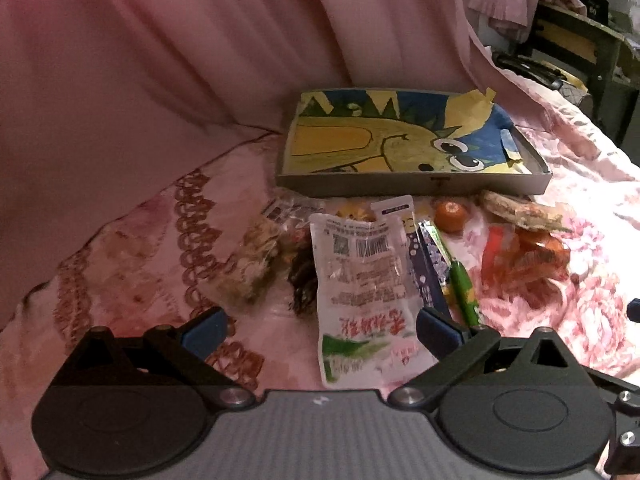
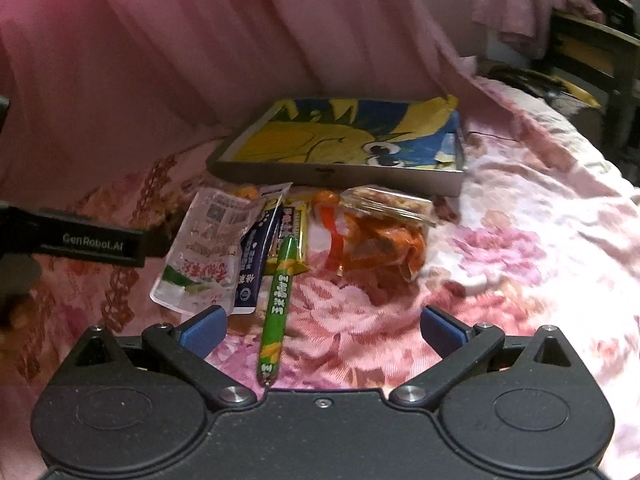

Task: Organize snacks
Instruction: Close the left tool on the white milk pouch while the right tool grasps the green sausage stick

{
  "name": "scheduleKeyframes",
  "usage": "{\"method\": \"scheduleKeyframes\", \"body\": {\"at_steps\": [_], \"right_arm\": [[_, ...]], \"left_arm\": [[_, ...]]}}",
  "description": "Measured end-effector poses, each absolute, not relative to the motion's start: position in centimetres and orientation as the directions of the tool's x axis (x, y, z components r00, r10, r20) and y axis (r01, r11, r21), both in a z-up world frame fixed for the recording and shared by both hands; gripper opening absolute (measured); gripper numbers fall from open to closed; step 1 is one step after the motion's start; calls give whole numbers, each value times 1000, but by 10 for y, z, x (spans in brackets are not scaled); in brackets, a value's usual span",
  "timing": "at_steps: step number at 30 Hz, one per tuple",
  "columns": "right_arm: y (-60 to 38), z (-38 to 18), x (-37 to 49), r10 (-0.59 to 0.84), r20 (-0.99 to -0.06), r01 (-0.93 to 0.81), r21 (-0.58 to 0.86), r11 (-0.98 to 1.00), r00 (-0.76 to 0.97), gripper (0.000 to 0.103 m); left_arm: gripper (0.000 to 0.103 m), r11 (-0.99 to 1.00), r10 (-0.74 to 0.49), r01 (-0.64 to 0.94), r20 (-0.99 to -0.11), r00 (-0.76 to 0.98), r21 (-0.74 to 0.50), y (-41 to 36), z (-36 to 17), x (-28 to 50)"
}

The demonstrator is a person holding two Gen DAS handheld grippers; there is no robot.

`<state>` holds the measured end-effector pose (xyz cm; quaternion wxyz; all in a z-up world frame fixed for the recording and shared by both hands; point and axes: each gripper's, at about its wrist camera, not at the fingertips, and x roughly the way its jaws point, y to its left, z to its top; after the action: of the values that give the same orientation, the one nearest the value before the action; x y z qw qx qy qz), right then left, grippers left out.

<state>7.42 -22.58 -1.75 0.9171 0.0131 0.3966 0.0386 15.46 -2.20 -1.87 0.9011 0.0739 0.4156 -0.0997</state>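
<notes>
Lying scattered on a pink floral bedspread [image 1: 560, 184], the snacks sit in a loose heap just in front of a shallow grey tray [image 1: 412, 184] whose floor bears a yellow and blue cartoon drawing; nothing but that drawing shows inside the tray. The left gripper [image 1: 320, 330] hangs low over the near edge of the heap with its blue-padded fingers [image 1: 204, 330] spread wide and nothing between them but the lower end of a clear white pouch [image 1: 360, 292] printed with red characters and a barcode, which lies flat on the cloth and is not pinched. To the left of the pouch lies a transparent bag of brownish bits [image 1: 256, 264], blurred. To its right a dark blue packet [image 1: 428, 276] and a long green stick-shaped snack [image 1: 464, 288] lie side by side, partly overlapping. Further back, close to the tray's front wall, sits a small orange fruit [image 1: 450, 216], and beside it a clear bag of orange pieces [image 1: 528, 256] with a brown-topped packet [image 1: 516, 210] leaning over it. The right gripper [image 2: 322, 328] hovers over the bedspread nearer the camera, jaws equally wide and empty, with the near end of the green stick reaching between its fingers without touching either pad. A pink curtain [image 1: 180, 60] hangs behind the tray.
</notes>
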Motion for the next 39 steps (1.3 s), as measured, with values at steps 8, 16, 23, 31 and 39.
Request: {"method": "scheduleKeyframes", "body": {"at_steps": [8,16,23,31,39], "right_arm": [[-203,-39,100,107,-763,-220,-47,974,638,102],[-194,-56,116,85,-782,-208,-57,977,617,93],[-197,-65,125,111,-799,-192,-5,981,591,79],[-190,-75,132,149,-809,-211,31,977,568,53],[-191,-75,131,159,-810,-215,42,976,565,33]], "left_arm": [[103,948,-249,310,-770,587,-71,-18,-37,175],[102,937,-288,330,-795,535,-117,-24,-57,189],[99,925,-289,372,-789,543,-82,-45,-66,198],[87,939,-235,344,-788,570,-31,-51,-75,208],[73,941,-251,331,-803,540,-71,-44,-66,205]]}}
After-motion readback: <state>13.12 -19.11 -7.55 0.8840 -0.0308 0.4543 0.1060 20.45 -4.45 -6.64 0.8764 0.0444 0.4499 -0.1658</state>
